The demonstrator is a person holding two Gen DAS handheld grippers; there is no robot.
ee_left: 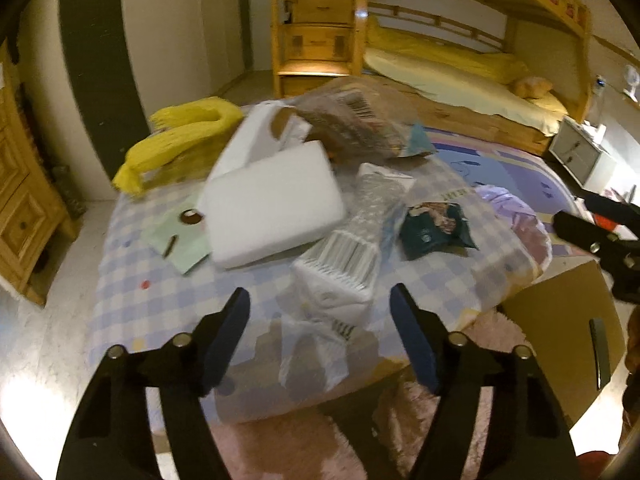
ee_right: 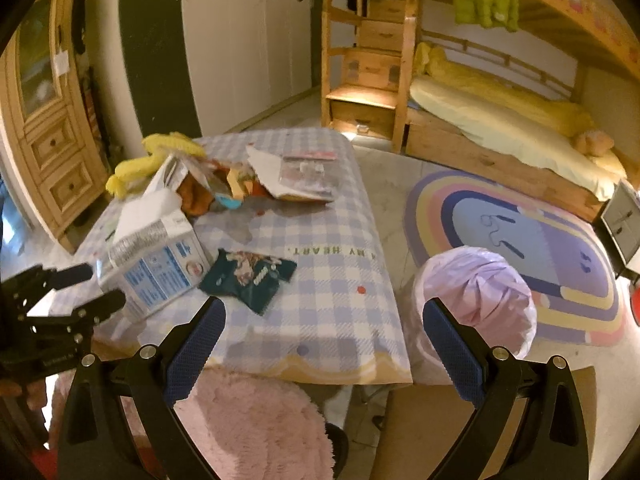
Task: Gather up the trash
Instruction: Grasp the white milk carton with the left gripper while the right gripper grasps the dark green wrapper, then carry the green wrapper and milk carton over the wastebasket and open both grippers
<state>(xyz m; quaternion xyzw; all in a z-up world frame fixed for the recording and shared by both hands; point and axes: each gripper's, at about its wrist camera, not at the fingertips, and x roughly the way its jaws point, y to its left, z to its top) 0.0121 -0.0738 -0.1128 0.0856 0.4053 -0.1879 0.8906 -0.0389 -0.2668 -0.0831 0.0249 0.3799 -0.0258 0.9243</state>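
Trash lies on a table under a blue checked cloth. It includes a white foam block, a dark green snack wrapper, a clear bag with a barcode and a white pack in clear film. My left gripper is open at the table's near edge. The film-wrapped pack sits just beyond its fingertips, its loose film trails between the jaws, and the pads do not press on it. My right gripper is open and empty, above the table's near right corner.
A bin lined with a lilac bag stands right of the table. A cardboard box is below it. A pink fluffy seat is under the near edge. A yellow scarf lies at the far left. Behind are a bunk bed and a rainbow rug.
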